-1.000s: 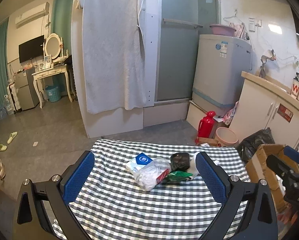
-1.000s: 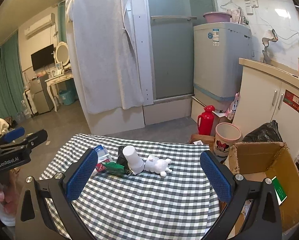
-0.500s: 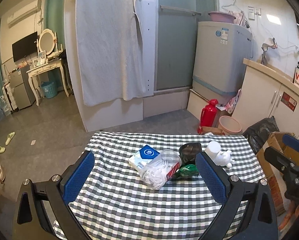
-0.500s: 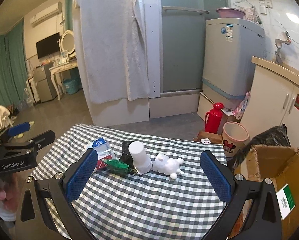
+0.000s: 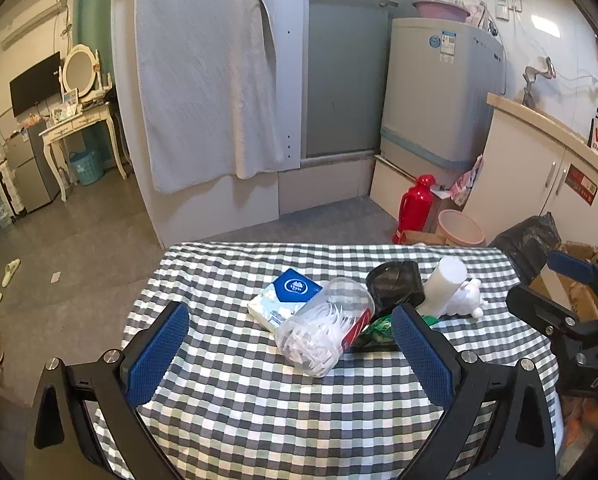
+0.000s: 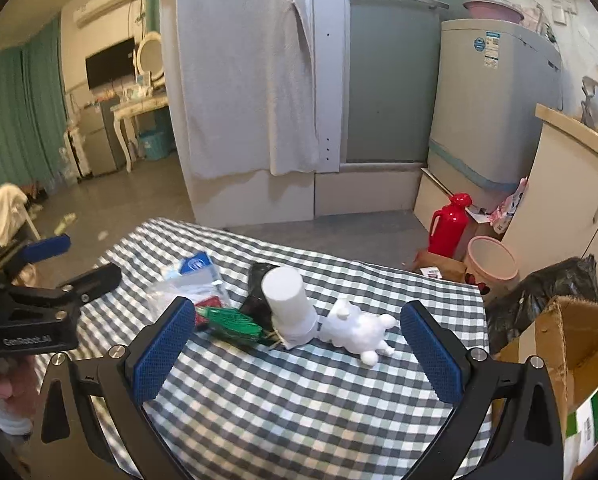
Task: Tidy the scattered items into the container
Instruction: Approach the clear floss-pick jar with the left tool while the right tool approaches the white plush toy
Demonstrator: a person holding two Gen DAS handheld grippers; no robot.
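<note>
Clutter on bench: white toy centre-frame ahead of right gripper, nearer arm; both grippers spread, empty.

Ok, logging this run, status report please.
Left gripper open, empty. Right gripper open, empty. Items piled on checked table; cardboard box at right. Nothing in the way.

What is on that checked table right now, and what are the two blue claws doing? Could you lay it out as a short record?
Surface: checked tablecloth
Items: tissue pack, clear tub of white picks, black pouch, green packet, white cylinder, white toy figure
Layout: all clustered mid-table
Container: cardboard box, beside the table, open
Left gripper: open, empty
Right gripper: open, empty
</note>
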